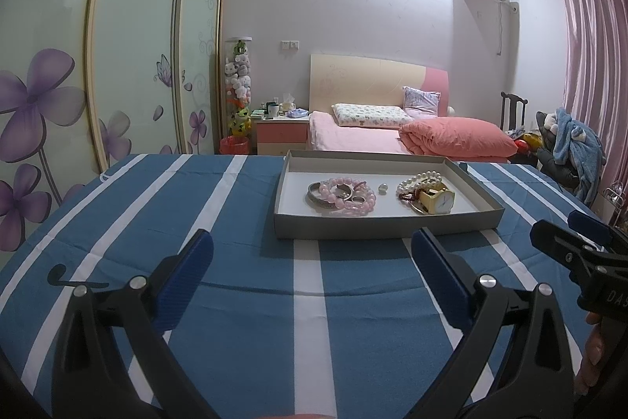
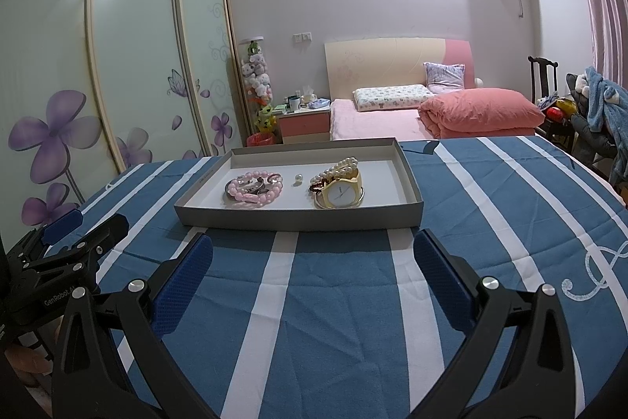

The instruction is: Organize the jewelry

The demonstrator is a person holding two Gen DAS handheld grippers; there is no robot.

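Note:
A grey cardboard tray (image 1: pixel 376 226) (image 2: pixel 298 220) stands on the blue-and-white striped cloth. In it lie pink bead bracelets (image 1: pixel 349 197) (image 2: pixel 255 189) over silver bangles, a small pearl bead (image 1: pixel 382 188) (image 2: pixel 298 178), a pearl bracelet (image 1: pixel 420 179) (image 2: pixel 345 163) and a yellow watch (image 1: pixel 437 202) (image 2: pixel 341 193). My left gripper (image 1: pixel 312 242) is open and empty, just short of the tray's near wall. My right gripper (image 2: pixel 314 242) is open and empty, also just short of the tray. Each gripper shows at the edge of the other's view.
The striped cloth (image 1: pixel 235 301) covers the table. Behind it stand a pink bed (image 1: pixel 392 132), a nightstand (image 1: pixel 280 132), sliding wardrobe doors (image 1: pixel 117 65) at left and a chair with clothes (image 1: pixel 569 144) at right.

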